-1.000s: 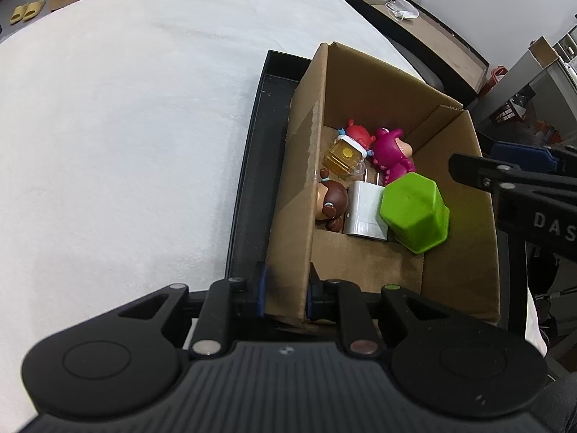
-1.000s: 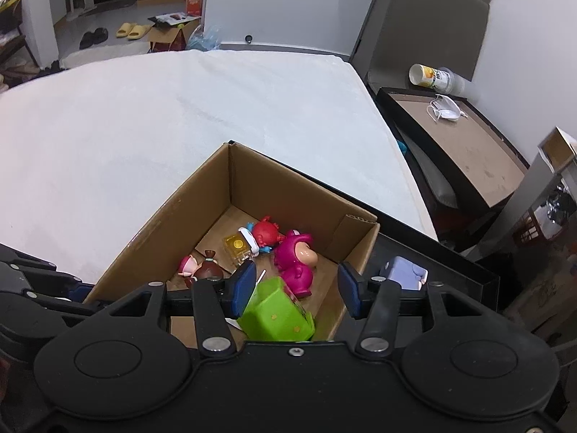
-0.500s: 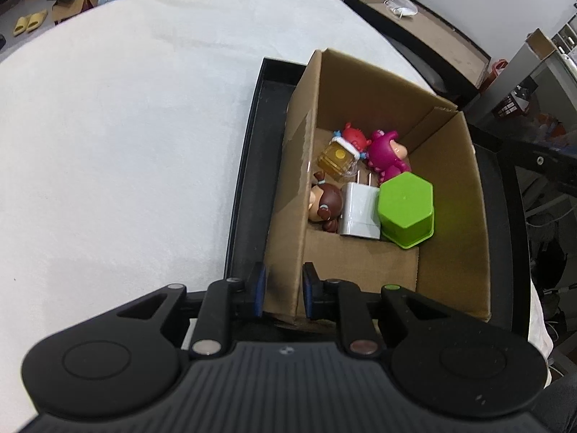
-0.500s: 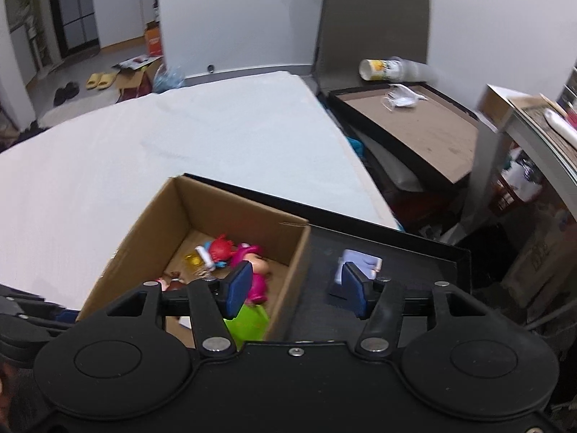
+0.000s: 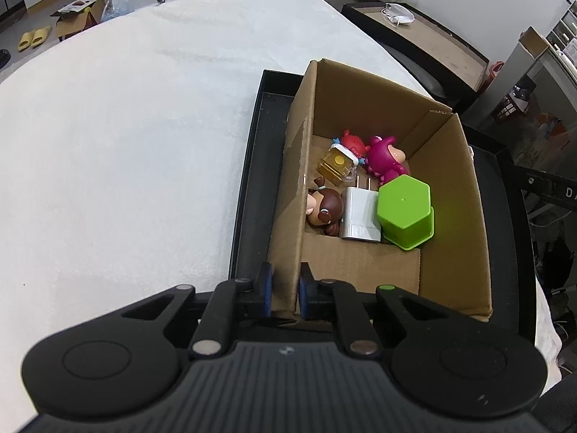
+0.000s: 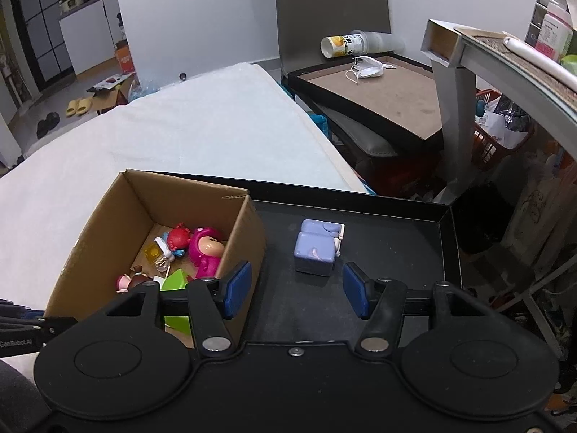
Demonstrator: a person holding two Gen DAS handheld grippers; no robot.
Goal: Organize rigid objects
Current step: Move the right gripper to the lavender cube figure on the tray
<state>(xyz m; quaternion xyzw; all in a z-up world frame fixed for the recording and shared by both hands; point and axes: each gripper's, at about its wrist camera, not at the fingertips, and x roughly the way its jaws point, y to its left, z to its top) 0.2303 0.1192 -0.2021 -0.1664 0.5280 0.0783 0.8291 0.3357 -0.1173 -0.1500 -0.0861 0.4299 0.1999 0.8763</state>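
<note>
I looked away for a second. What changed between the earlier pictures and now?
The right gripper let go of the green cup, swung right from the cardboard box toward the purple block, jaws just opening. The left gripper stayed clamped on the box wall.

Left gripper (image 5: 285, 294): pitched steeply down, jaws nearly together, blue pads (image 5: 267, 290) pinching the near left wall of the box (image 5: 288, 216), one pad outside, one inside, at the box's near left corner. Grip is on the wall only.

Right gripper (image 6: 295, 288): tilted down over the tray (image 6: 396, 245), to the right of the box. Jaws apart, about half open, and they have just been opening a little further; nothing between the pads (image 6: 238, 287). Left pad sits in front of the box's right wall; right pad is over bare tray floor. Fingers touch nothing.
</note>
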